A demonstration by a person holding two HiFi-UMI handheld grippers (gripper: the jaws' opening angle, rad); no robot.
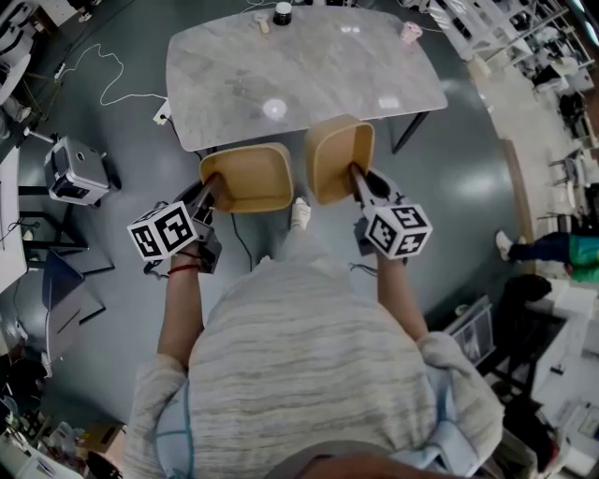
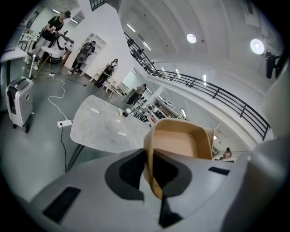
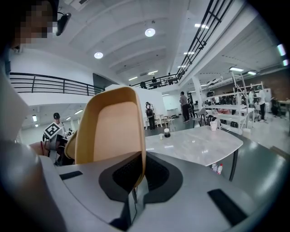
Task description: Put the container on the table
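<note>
Right now the person is holding two tan containers in the air on the near side of the bench (image 1: 309, 75), one in each gripper, and neither is resting on the marble top.

The left gripper (image 1: 211, 190) is gripping the left container (image 1: 251, 178) by its rim. In the left gripper view its fingers (image 2: 127, 174) are pressing on either side of the thin tan wall, one inside the tub and one outside. This container is lying roughly level with its opening facing up, just short of the bench's near edge.

The right gripper (image 1: 357, 176) is pinching the right container (image 1: 339, 161) the same way. Its fingers (image 3: 158, 174) are closing on the rim wall, which is standing between them. This container is tilting up more steeply than the other, and in the head view its far end is lining up with the bench's near edge. Whether it is reaching over the top cannot be told. The two containers are hanging just beside each other, a narrow gap apart.

The marker cubes (image 1: 162, 230) are riding on the grippers nearer the person than the bench.

A dark-lidded jar (image 1: 283, 12) is standing on the bench at its far edge, and a small pink thing (image 1: 410, 31) is sitting near the far right corner. A white power strip (image 1: 161, 116) is lying on the floor just off the bench's left side, and a grey case (image 1: 75, 171) is standing well to the left of the bench.
</note>
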